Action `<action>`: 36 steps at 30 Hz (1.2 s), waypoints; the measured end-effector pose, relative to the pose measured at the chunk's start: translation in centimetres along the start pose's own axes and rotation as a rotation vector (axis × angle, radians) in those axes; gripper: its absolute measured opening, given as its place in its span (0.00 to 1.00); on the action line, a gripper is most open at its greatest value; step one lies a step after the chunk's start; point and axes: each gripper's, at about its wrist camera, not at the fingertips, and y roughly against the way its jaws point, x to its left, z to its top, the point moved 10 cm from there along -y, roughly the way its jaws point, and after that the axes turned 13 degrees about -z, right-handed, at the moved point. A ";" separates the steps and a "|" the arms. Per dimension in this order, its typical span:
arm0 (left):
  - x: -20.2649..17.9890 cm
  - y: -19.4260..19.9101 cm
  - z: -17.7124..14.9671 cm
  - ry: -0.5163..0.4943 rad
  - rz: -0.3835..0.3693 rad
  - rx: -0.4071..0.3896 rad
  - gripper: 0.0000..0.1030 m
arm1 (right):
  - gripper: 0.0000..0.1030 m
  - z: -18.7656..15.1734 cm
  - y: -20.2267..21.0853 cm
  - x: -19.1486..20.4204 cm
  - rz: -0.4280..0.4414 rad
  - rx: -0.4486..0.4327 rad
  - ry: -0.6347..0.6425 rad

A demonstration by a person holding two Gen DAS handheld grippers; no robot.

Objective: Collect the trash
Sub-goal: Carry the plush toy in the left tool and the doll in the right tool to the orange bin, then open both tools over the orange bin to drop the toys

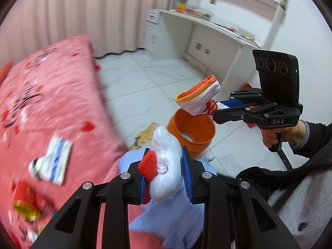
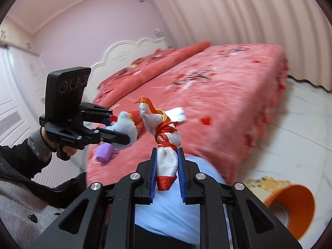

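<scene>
At the bottom of the left wrist view my left gripper [image 1: 165, 151] is shut on a white plush toy [image 1: 166, 176] with a red patch and a clear suction cup. To its right, my right gripper [image 1: 215, 111] is shut on a white mesh pouch [image 1: 199, 99] with an orange rim and red ribbon. The pouch hangs just above an orange bucket [image 1: 193, 132] on the floor. The right wrist view shows the right gripper [image 2: 167, 150] clamping that pouch [image 2: 168, 164], with the left gripper [image 2: 120, 125] and its plush toy [image 2: 126, 128] at left. The bucket [image 2: 294, 199] sits at the lower right.
A pink bed [image 2: 228, 103] carries a purple cup [image 2: 104, 152], a white-and-blue card [image 1: 56, 161] and a red-and-gold wrapper [image 1: 27, 201]. Light blue cloth [image 1: 176, 217] lies under the grippers. A yellow scrap [image 1: 145, 134] lies beside the bucket. A white desk [image 1: 207, 27] stands beyond the tiled floor.
</scene>
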 end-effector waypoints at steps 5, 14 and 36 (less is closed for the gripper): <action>-0.9 -4.6 2.9 -0.052 -0.077 0.038 0.30 | 0.18 -1.4 2.2 -6.6 -0.111 -0.001 -0.074; -3.3 -12.6 6.3 -0.111 -0.217 0.111 0.30 | 0.18 -5.2 5.5 -16.4 -0.263 0.006 -0.215; -4.9 -25.5 7.9 -0.130 -0.344 0.254 0.32 | 0.19 -13.5 3.6 -28.7 -0.423 0.093 -0.411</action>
